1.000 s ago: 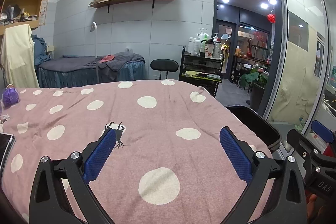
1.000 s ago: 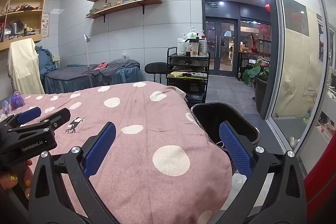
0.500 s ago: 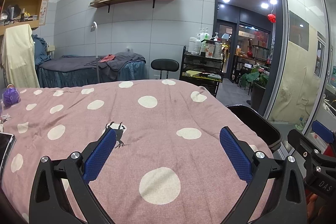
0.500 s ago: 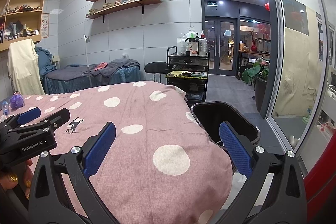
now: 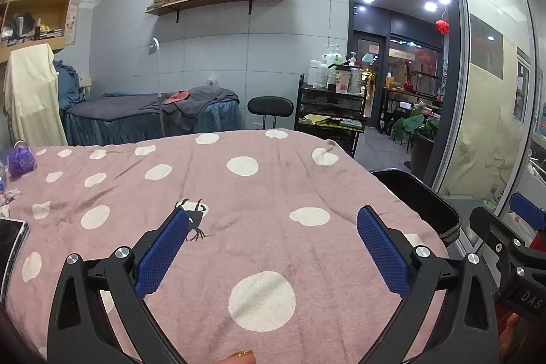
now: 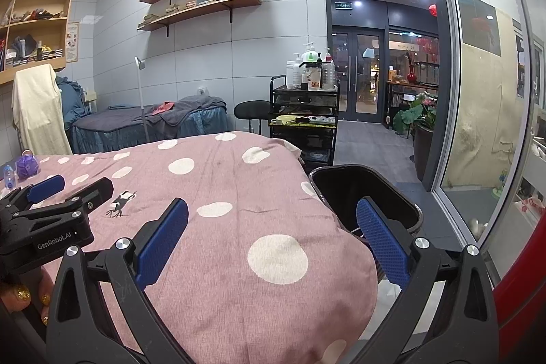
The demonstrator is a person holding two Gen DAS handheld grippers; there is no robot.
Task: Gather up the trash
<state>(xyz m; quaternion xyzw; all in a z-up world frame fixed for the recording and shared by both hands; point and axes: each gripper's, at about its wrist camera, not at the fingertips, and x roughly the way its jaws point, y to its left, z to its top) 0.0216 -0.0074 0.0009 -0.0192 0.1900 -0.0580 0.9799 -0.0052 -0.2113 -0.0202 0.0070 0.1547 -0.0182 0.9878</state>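
A black trash bin stands on the floor at the right end of a bed with a pink polka-dot cover; it also shows in the left wrist view. My left gripper is open and empty above the cover. My right gripper is open and empty over the bed's right end, its right finger in front of the bin. Crumpled white scraps lie at the cover's far left edge, beside a purple object that also shows in the right wrist view.
A phone lies on the cover at the left edge. A small clear bottle stands near the purple object. A black trolley with bottles, a stool and a second bed stand behind. A glass partition runs along the right.
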